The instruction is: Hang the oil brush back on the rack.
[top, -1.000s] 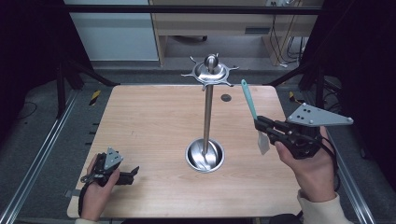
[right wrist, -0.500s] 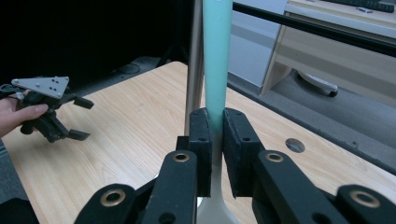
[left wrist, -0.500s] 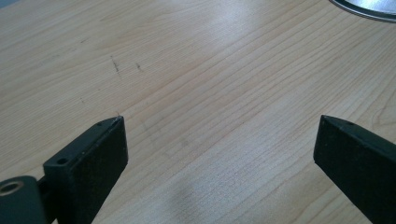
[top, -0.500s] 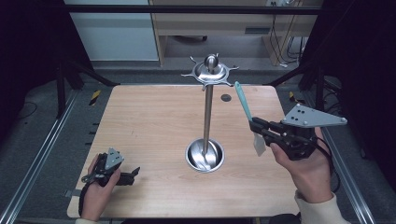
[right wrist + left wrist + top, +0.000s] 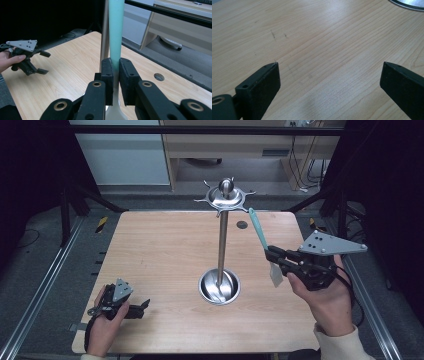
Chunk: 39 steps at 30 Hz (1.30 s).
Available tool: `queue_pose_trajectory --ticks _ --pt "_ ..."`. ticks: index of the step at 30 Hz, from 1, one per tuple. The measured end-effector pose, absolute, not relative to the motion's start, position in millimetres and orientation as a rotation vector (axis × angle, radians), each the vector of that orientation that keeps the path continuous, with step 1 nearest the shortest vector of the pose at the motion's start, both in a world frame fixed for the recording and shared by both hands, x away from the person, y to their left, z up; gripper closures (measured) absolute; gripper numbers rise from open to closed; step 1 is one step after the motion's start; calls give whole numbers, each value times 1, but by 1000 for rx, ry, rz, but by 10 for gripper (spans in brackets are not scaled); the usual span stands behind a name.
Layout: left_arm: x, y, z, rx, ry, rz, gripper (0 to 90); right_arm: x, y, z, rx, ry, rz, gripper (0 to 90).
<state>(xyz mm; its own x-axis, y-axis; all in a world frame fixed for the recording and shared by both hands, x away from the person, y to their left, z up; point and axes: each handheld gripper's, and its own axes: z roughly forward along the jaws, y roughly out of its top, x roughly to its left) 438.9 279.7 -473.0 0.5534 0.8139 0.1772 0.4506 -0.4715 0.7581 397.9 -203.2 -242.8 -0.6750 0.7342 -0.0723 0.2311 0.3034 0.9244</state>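
Note:
A steel utensil stand rises from its bowl base (image 5: 219, 286) at the table's middle, its pole (image 5: 222, 245) topped by a hooked ring (image 5: 226, 196). My right gripper (image 5: 272, 255) is to the right of the pole, shut on a spatula. The spatula's teal handle (image 5: 258, 230) points up toward the ring and its white blade (image 5: 275, 274) hangs below. In the right gripper view the pads (image 5: 108, 72) clamp the handle (image 5: 116, 30), with the pole (image 5: 105, 32) just behind. My left gripper (image 5: 142, 307) rests open at the table's near left corner, nothing between its fingers (image 5: 265, 80).
The wooden table (image 5: 160, 250) has a small round hole (image 5: 242, 225) near its far edge, right of the stand. The stand's base rim (image 5: 409, 3) lies ahead of the left gripper. Metal rails run along both table sides; a desk stands beyond.
The spatula's handle tip has leaned a little left, toward the stand's ring. The left hand and its gripper have not moved.

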Motion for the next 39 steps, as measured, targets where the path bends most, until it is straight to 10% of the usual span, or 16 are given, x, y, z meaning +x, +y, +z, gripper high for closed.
queue_pose_trajectory --ticks 39 --pt "439 280 -473 2125 1009 699 26 419 -170 -277 914 1935 1502 824"
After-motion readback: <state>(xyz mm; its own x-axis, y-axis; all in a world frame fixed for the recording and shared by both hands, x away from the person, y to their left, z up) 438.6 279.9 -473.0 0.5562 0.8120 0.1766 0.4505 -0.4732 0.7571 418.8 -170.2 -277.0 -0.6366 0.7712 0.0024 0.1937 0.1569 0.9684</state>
